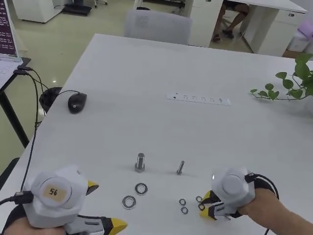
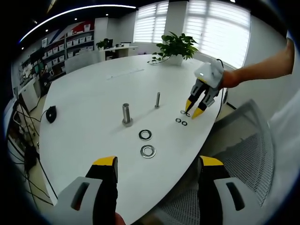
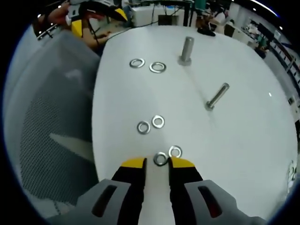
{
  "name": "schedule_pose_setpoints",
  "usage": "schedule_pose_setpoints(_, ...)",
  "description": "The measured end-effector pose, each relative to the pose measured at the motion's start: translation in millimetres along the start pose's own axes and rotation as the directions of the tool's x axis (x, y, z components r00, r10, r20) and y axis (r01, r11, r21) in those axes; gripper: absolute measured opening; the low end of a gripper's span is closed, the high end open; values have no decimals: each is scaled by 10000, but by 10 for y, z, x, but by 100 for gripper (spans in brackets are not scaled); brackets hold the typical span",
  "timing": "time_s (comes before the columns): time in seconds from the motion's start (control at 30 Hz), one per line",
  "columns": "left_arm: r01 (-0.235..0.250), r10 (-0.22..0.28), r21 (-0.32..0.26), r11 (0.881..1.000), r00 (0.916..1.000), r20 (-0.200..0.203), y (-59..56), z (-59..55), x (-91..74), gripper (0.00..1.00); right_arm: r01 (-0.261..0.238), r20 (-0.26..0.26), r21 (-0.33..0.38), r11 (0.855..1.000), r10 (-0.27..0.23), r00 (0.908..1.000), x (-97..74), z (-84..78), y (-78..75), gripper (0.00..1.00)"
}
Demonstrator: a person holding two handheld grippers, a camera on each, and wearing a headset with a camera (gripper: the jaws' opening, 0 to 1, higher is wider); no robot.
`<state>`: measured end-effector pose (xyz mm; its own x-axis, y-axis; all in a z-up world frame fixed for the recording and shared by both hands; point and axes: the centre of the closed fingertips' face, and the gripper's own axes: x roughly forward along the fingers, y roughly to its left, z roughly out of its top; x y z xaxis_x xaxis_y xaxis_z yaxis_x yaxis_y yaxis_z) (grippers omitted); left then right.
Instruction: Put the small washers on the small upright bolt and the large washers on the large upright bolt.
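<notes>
Near the front edge of the white table [image 1: 146, 98], a small flat steel washer [image 3: 160, 158] lies at the yellow tips of the right gripper [image 2: 192, 110], whose jaws stand narrowly apart, not clamped. Light, rigid and slick, it likely needs pinching across its rim. The slim upright steel bolt [image 3: 216, 96] stands beyond. The left gripper [image 2: 158, 161] hangs wide apart and empty.

Plant [image 1: 293, 81] cut by right edge; left tool [image 1: 106, 205] by bottom edge; right tool [image 3: 157, 163] contact with small washer [image 3: 161, 158] unclear.
</notes>
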<state>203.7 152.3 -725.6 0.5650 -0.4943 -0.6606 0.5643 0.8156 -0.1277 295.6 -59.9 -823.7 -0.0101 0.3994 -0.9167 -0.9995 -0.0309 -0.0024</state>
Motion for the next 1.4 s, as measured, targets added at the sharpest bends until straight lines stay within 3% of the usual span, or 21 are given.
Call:
schedule_pose_setpoints(0.3, -48, 48, -11, 10000, 10000, -5, 5, -1, -9, 69, -122, -189, -558, 9984, 111, 9998, 9, 7, -20, 17)
schedule_pose_setpoints(0.53, 2, -2, 35, 10000, 10000, 19, -29, 28, 23, 69, 197, 149, 192, 9996, -200, 9997, 10, 11, -36, 14)
schedule_pose_setpoints(0.83, 19, -19, 99, 9999, 10000, -17, -24, 22, 20, 68, 476, 668, 1453, 9882, -578, 9961, 7, 23, -45, 14)
schedule_pose_setpoints(1.4, -37, 37, 66, 10000, 10000, 27, -10, 22, -11, 68, 506, 1130, 2425, 9688, -800, 9904, 51, 133, -22, 14)
